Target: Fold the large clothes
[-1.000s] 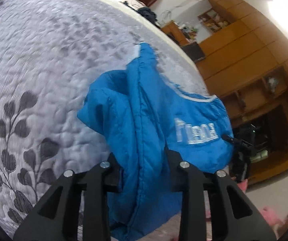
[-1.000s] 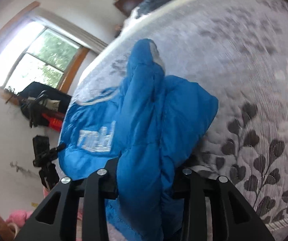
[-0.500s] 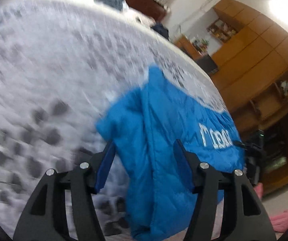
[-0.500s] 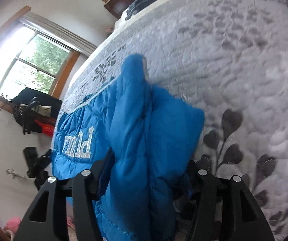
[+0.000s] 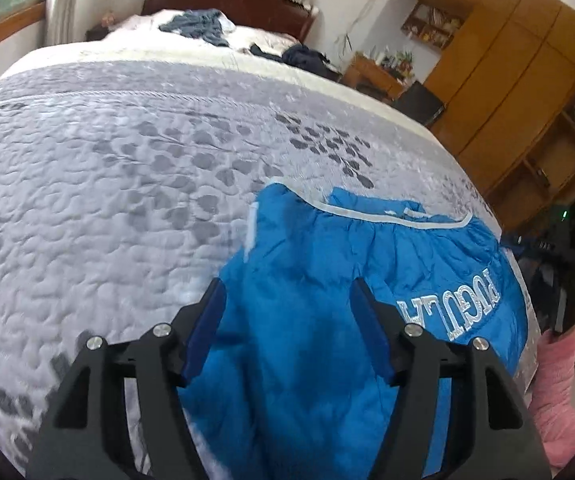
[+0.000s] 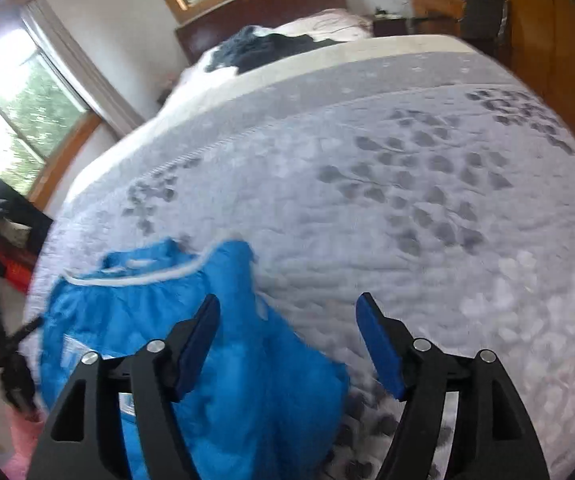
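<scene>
A blue padded jacket [image 5: 327,304] with white trim and white lettering lies folded on the grey leaf-patterned quilt [image 5: 107,184], near the bed's foot edge. My left gripper [image 5: 291,316] is open above it, fingers spread with nothing between them. In the right wrist view the same blue jacket [image 6: 223,364] lies at lower left. My right gripper [image 6: 287,332] is open over the jacket's right edge and the quilt [image 6: 407,208], holding nothing.
Dark clothes [image 5: 199,26] lie heaped near the wooden headboard at the far end of the bed. Wooden cabinets [image 5: 519,92] line the right wall. A pink thing [image 5: 559,396] sits on the floor beside the bed. Windows [image 6: 19,120] are on the left.
Both grippers have let go of the jacket, opened, and lifted back. The jacket has dropped and now lies flat on the quilt.
</scene>
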Motion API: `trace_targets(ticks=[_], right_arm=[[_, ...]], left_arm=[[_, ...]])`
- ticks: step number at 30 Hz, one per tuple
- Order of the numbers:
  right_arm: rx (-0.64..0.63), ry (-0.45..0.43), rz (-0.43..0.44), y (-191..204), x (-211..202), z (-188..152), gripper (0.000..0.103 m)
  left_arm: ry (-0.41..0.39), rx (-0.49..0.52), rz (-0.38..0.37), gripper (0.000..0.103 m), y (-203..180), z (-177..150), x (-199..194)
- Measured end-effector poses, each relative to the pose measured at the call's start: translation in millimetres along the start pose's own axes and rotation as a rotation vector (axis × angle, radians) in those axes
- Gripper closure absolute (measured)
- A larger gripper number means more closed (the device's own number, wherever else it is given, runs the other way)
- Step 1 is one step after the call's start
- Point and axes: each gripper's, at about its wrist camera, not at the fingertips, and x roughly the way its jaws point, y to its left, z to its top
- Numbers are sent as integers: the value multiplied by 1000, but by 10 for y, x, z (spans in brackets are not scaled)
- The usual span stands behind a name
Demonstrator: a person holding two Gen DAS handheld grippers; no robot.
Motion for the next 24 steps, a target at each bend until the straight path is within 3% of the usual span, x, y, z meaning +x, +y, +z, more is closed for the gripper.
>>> trace_targets(ticks=[4,7,9,10,12,14,17,20,24], right_arm=[[-26,125,87,130,378,68,30],[-53,166,68,263,609,115,34],[-69,174,89,352,672,125,61],[-79,168,88,395,675,139,63],[-119,121,63,488,603,186,77],[-122,83,68,517,538,227,81],[-91,100,52,427,597,265,83],[-67,156,20,321,838,231,83],[-24,182,50,214,963,197,80]], left_arm=[[36,-5,-6,38,-8,79,189],[66,-40,-22,41,26,132,304],[71,-64,-19,52,56,162,323],[67,-73,-16,56,66,179,312],[47,-72,-9,64,64,203,275],[35,-59,13,69,44,223,250],[30,-33,83,71,72,230,304],[51,-54,71,68,153,219,389],[58,-30,104,63,140,177,450]])
